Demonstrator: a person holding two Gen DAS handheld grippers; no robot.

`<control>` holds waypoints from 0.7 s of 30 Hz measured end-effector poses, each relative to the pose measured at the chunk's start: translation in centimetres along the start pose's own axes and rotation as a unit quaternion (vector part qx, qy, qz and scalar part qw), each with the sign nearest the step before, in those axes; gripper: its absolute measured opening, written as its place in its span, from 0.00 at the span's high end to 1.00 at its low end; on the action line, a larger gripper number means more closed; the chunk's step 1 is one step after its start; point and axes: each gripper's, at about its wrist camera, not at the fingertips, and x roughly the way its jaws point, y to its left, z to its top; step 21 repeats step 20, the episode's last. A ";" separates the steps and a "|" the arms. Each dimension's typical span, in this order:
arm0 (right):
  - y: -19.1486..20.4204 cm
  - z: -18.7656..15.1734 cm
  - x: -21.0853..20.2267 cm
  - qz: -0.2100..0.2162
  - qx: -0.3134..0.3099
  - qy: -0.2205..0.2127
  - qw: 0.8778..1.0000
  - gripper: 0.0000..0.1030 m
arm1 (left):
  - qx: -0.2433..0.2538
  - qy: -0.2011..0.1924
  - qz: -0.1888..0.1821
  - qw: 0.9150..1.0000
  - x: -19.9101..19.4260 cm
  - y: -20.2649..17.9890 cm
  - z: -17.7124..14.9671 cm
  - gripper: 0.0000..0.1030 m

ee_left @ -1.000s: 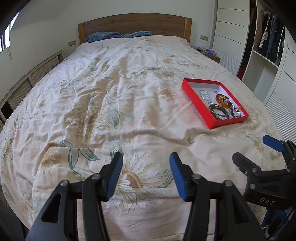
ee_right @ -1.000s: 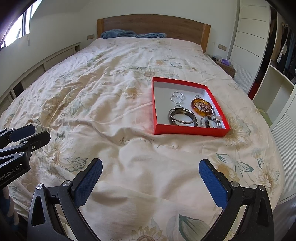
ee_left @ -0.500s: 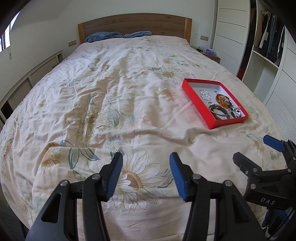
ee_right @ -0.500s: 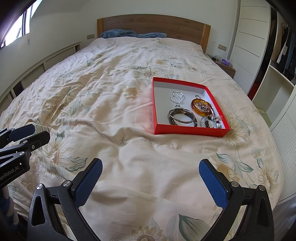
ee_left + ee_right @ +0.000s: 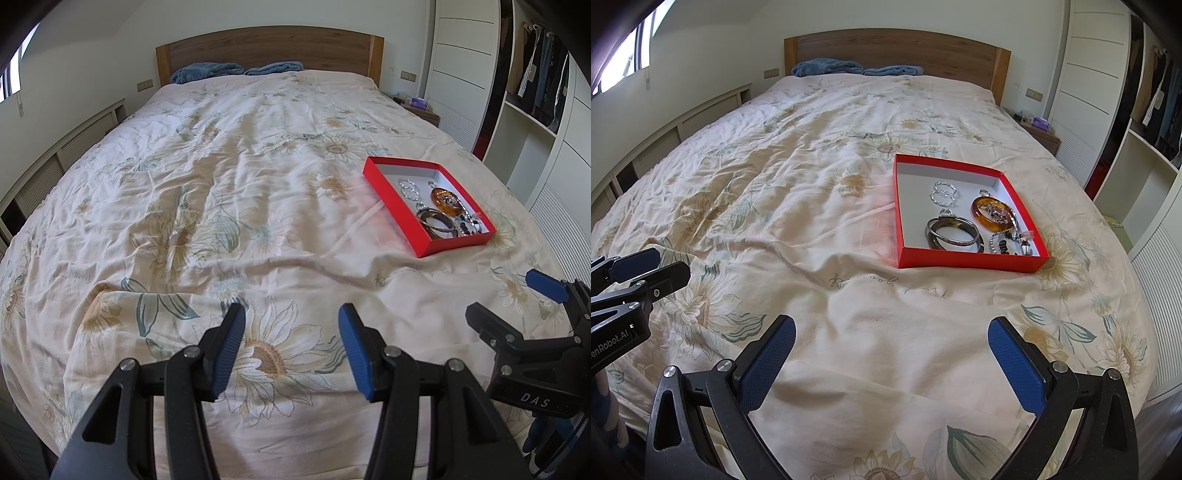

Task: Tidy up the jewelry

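Both grippers hung over the foot edge of the bed (image 5: 849,332), holding nothing. The right gripper (image 5: 891,363) stood wide open; the left gripper (image 5: 291,349) stood open more narrowly, its blue pads apart. The red tray (image 5: 971,259) of jewelry (image 5: 955,232) lay toward the bed's right edge, well apart from both.

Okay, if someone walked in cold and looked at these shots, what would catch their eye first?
The red tray on the right side of the flowered bedspread, bright against the pale fabric. Inside lie an amber bangle, dark metal bangles and silver hoops. Both the left gripper and right gripper hover open, empty, near the bed's foot.
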 end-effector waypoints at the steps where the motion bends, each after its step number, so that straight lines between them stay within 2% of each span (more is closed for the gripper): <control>1: 0.0 0.0 0.0 0.000 0.000 0.000 1.000 0.01 | 0.000 0.000 0.000 1.000 0.0 0.0 0.0 0.51; 21: -0.2 0.0 -0.1 0.001 0.001 -0.001 1.000 0.01 | 0.002 0.001 -0.001 1.000 0.2 -0.5 -0.3 0.51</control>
